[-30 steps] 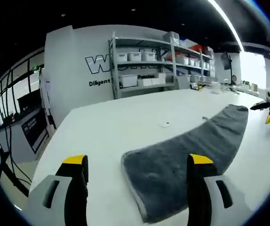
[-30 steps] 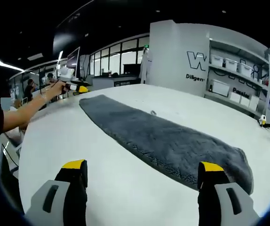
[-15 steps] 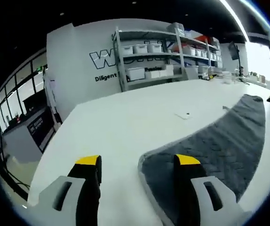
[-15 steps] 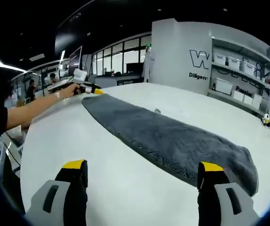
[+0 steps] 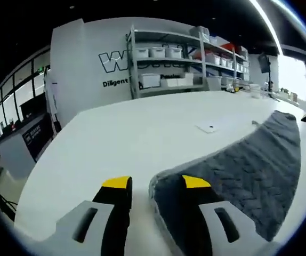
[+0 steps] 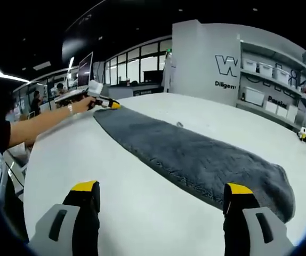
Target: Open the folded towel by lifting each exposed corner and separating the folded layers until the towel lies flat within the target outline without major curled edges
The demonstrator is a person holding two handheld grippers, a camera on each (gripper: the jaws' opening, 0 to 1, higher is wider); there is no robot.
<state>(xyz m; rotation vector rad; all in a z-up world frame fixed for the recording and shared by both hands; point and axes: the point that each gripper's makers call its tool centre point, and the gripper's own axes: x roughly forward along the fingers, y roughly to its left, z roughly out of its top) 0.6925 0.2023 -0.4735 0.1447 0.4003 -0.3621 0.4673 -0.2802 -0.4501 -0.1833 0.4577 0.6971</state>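
Left hand-held gripper (image 5: 155,184) narrow, its jaws straddling the towel (image 5: 238,160) corner; contact unclear. Right hand-held gripper (image 6: 161,188) wide above the worktop (image 6: 142,202); towel's 3 o'clock end cut off.

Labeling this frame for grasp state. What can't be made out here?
- Left gripper, left gripper view: jaws straddle the towel corner; whether they pinch it cannot be told.
- Towel layers, both views: fold lines too fine to see; its right edge is cut off in the left gripper view.
- Target outline: none can be made out on the table.
- Small white item, left gripper view: too small to identify.
- Right gripper: open, short of the towel.
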